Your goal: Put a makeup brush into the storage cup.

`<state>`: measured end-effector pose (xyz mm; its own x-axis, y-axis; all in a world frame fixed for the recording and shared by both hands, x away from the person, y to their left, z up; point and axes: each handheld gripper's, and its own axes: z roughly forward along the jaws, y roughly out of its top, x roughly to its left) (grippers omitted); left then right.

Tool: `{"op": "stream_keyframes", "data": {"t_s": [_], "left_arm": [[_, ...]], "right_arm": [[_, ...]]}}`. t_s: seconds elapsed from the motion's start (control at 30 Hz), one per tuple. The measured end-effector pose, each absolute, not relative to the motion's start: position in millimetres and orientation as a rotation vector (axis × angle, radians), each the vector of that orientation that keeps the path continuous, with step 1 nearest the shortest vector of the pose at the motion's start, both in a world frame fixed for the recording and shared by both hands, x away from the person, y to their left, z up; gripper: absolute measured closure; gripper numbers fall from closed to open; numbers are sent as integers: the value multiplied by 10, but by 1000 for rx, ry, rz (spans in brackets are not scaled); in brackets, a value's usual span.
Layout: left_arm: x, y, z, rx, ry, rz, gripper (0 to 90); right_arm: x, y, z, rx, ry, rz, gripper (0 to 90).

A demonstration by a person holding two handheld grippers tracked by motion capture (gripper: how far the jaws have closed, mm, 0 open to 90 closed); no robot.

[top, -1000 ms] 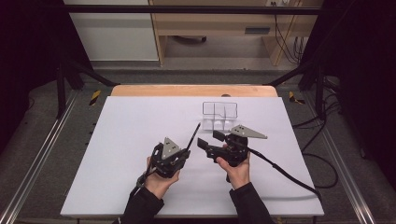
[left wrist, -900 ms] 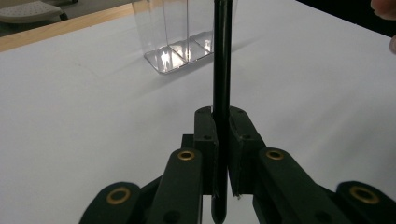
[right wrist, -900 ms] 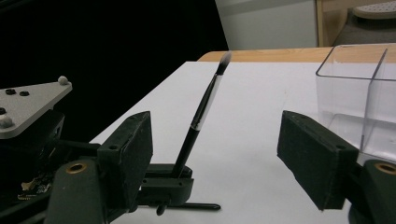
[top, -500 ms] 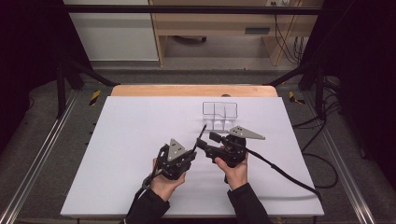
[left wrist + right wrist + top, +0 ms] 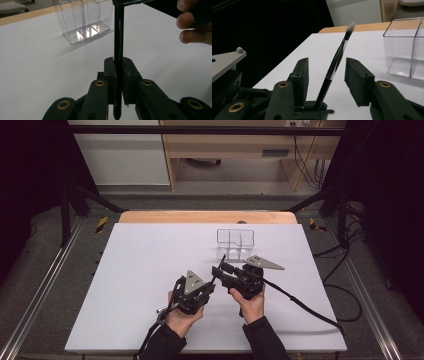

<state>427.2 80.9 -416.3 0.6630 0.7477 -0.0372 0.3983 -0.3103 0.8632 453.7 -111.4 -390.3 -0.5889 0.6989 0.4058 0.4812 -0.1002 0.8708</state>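
Observation:
A thin black makeup brush (image 5: 118, 37) with a pale bristle tip (image 5: 350, 27) stands tilted upward, and my left gripper (image 5: 119, 67) is shut on its lower handle. My right gripper (image 5: 325, 72) is open around the brush's (image 5: 337, 62) upper handle; its jaws have just been closing, with a gap on each side of the brush. In the high view the left gripper (image 5: 207, 287) and the right gripper (image 5: 218, 270) meet at the brush (image 5: 218, 266) near the table's middle. A clear divided organizer (image 5: 235, 242) stands just beyond them.
The organizer (image 5: 85, 20) has empty compartments and sits on the white tabletop (image 5: 140, 270). A wooden edge (image 5: 200, 216) runs along the table's far side. The right gripper's cable (image 5: 305, 307) trails to the right. A person's fingers (image 5: 192, 25) hold the right gripper.
The left gripper has shifted slightly right with the brush, bringing the handle between the right gripper's jaws. The right gripper has stayed in place.

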Motion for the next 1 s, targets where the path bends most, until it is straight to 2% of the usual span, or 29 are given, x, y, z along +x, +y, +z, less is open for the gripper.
{"op": "stream_keyframes", "data": {"t_s": [0.63,1.0], "left_arm": [[4231,784,-4151,1931,878,468,831],[4220,770,-4154,1930,876,456,831]], "right_arm": [[4553,-1138,-3921,1361,1992,1807,790],[4551,-1165,-3916,1364,2009,1838,819]]}}
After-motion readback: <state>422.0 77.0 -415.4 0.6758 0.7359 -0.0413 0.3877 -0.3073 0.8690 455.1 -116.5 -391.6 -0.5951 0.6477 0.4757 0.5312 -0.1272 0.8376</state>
